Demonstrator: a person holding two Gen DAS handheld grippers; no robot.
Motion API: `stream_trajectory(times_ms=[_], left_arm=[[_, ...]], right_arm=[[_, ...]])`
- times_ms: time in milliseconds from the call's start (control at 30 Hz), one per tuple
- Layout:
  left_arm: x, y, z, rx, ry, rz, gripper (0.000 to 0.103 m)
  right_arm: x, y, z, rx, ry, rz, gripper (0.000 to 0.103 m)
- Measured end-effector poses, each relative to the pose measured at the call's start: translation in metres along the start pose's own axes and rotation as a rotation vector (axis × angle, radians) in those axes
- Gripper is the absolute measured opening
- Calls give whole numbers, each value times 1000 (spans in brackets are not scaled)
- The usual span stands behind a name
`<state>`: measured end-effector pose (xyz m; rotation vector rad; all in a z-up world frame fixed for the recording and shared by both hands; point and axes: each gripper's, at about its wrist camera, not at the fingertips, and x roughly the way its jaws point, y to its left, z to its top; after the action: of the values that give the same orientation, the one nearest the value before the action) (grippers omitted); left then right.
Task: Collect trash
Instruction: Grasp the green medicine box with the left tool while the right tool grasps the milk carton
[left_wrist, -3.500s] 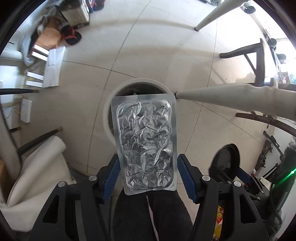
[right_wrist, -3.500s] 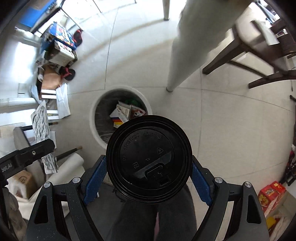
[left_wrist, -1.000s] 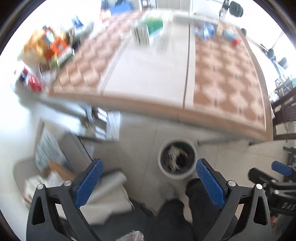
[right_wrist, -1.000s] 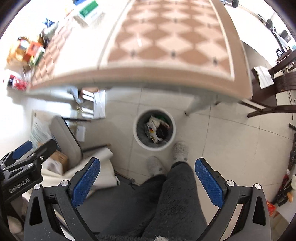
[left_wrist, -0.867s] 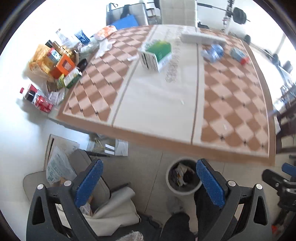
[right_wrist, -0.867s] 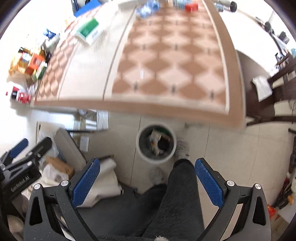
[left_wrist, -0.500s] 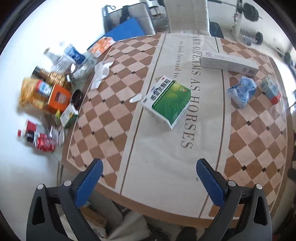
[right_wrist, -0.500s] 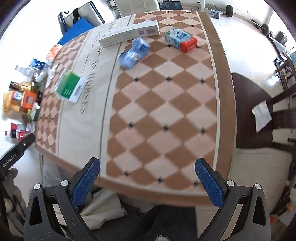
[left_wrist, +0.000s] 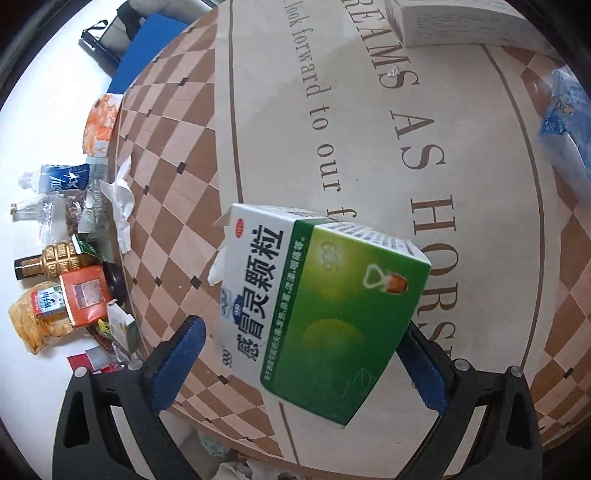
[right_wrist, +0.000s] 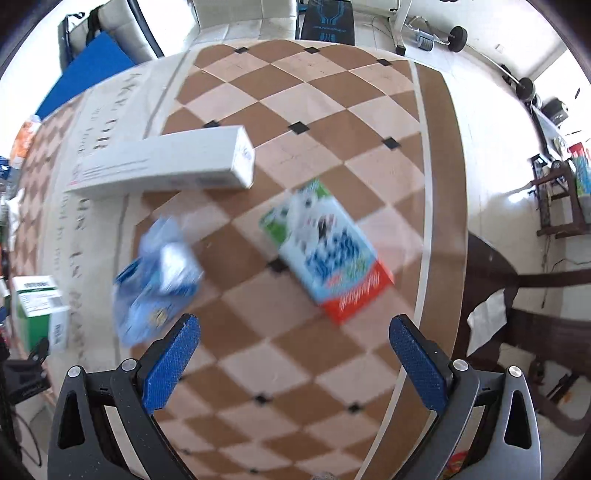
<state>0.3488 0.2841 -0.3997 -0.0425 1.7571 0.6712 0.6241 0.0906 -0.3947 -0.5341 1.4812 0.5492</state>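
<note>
A green and white medicine box lies on the checkered table and fills the space between the fingers of my left gripper, which is open around it with gaps on both sides. The same box shows at the far left of the right wrist view. My right gripper is open and empty above the table. Ahead of it lie a milk carton and a crumpled blue wrapper; a long white box lies farther back.
Bottles, jars and snack packets crowd the table's left edge, with crumpled tissue nearby. The long white box and blue wrapper show in the left wrist view. A dark chair stands right of the table.
Both grippers dropped their trash into the bin, then rose to the table. In the last half second both came down closer; the left one now straddles the green box.
</note>
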Motion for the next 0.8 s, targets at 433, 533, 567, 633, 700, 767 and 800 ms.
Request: stream_trajectory(times_ms=[433,533,567,633,700,767,800], left_arm=[[-15,18,-21,-443,37,-275,92],[-15,9,-23,-477,37,-241,92],[-16,5,-22,-481,36,-223,92],[-20,-2,-22,-486,26,-207,90],[-24,-7,-23,-497,18,-212,90],[-26,-12,-24,-501,12,-225,88],[-28,-11,-24,-501,11,-226,88]], right_arm=[[-2,17,21,-86,-14,89,84],[1,10,28,-129,-35,-27,93],[7,6,32,-133,-24,-44,93],[20,-2,39,-120,8,-61,93],[31,-8,43,-103,20,-56,93],[36,-12,46,-78,15,-43,79],[37,-13,45,-66,12,-42,69]])
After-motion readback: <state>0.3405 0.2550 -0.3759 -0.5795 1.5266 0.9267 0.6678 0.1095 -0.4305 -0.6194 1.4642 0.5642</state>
